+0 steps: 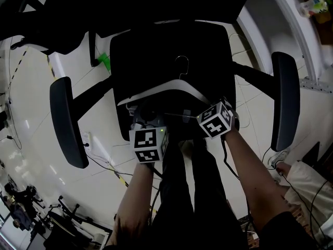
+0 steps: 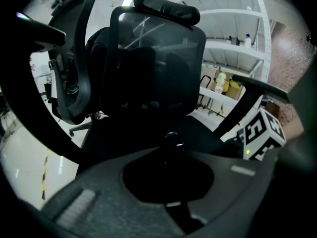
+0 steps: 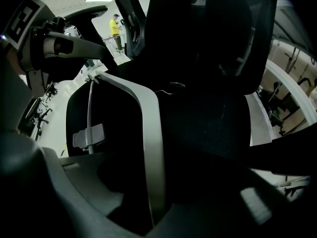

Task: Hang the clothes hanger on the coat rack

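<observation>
A glossy white floor (image 1: 31, 87) is being crossed by taped lines, and on it a black office chair (image 1: 171, 40) with padded, oblong armrests (image 1: 66, 121) is being seen from above. On its seat the clothes hanger (image 1: 171, 86) is lying, with smooth, pale, curved arms and a thin metal hook (image 1: 182, 64) turned toward the backrest. Its ends are being flanked by the left tool (image 1: 136, 112) and the right tool (image 1: 204, 111), each topped by a marker cube (image 1: 150, 145). Only in the right gripper view is one hanger arm being shown between that tool's wide-apart jaws, with a dark gap to the right jaw, beside a grey clip (image 3: 89, 135) on a thin bar. In the left gripper view, white metal shelves (image 2: 233, 48) and the mesh backrest (image 2: 158, 58) are being shown. The left tool's jaws are being lost in shadow round a dark hollow, so their state cannot be told.
</observation>
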A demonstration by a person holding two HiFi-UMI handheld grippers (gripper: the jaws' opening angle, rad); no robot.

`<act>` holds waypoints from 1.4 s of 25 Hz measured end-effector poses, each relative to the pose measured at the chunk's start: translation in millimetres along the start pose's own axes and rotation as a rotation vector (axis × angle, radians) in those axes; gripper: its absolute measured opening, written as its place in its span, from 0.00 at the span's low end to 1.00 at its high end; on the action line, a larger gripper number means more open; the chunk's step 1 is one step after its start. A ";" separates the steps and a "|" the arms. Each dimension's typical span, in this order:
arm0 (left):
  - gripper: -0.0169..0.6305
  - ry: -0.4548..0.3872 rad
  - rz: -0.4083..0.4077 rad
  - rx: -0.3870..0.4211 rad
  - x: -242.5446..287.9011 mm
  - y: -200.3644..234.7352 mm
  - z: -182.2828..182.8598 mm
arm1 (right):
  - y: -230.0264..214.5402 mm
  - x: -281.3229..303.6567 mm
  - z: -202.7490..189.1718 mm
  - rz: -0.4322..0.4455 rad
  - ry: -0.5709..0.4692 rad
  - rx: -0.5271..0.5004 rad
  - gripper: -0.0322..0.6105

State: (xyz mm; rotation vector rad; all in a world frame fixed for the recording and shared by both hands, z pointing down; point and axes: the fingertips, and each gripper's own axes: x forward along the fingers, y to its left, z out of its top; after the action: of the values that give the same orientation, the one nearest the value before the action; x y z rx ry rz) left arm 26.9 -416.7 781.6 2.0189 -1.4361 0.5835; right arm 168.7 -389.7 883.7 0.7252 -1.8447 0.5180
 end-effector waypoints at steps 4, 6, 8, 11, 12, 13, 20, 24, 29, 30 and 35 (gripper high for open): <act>0.03 0.005 -0.007 0.001 -0.7 -2.8 -1.8 | 3.4 -1.2 1.7 -0.017 0.002 -0.025 0.24; 0.03 0.005 -0.007 0.000 -0.7 -2.9 -1.8 | 4.6 -0.9 0.4 -0.013 0.006 -0.025 0.24; 0.03 0.004 -0.004 -0.003 -1.6 -1.3 -1.7 | 3.9 -2.9 1.8 -0.006 0.005 -0.016 0.23; 0.03 0.006 -0.001 -0.011 -5.0 2.1 -1.8 | 5.5 -11.0 7.3 0.014 -0.027 0.018 0.23; 0.03 0.005 0.000 -0.014 -6.6 3.0 -1.8 | 5.7 -14.8 9.6 0.015 -0.042 0.033 0.23; 0.03 0.004 0.001 -0.016 -8.2 3.9 -1.9 | 5.4 -18.8 12.1 0.008 -0.056 0.043 0.23; 0.03 -0.024 0.011 -0.026 -20.1 9.6 8.6 | -2.8 -47.0 34.1 -0.087 -0.142 0.022 0.23; 0.03 -0.063 0.013 -0.009 -32.1 7.5 27.4 | -11.8 -74.3 50.1 -0.134 -0.222 0.045 0.23; 0.03 -0.166 0.011 0.032 -64.0 1.3 73.2 | -21.6 -124.6 78.5 -0.196 -0.334 0.108 0.23; 0.03 -0.191 0.011 0.039 -71.7 0.4 83.0 | -23.4 -136.1 85.6 -0.206 -0.355 0.115 0.23; 0.03 -0.292 0.010 0.052 -108.3 -7.6 132.6 | -29.5 -187.2 112.7 -0.226 -0.449 0.165 0.23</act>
State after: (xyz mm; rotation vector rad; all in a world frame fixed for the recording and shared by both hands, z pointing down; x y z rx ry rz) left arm 1.2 -430.6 612.8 2.2093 -1.6125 0.3414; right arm 165.5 -438.9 668.7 1.2234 -2.1092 0.3819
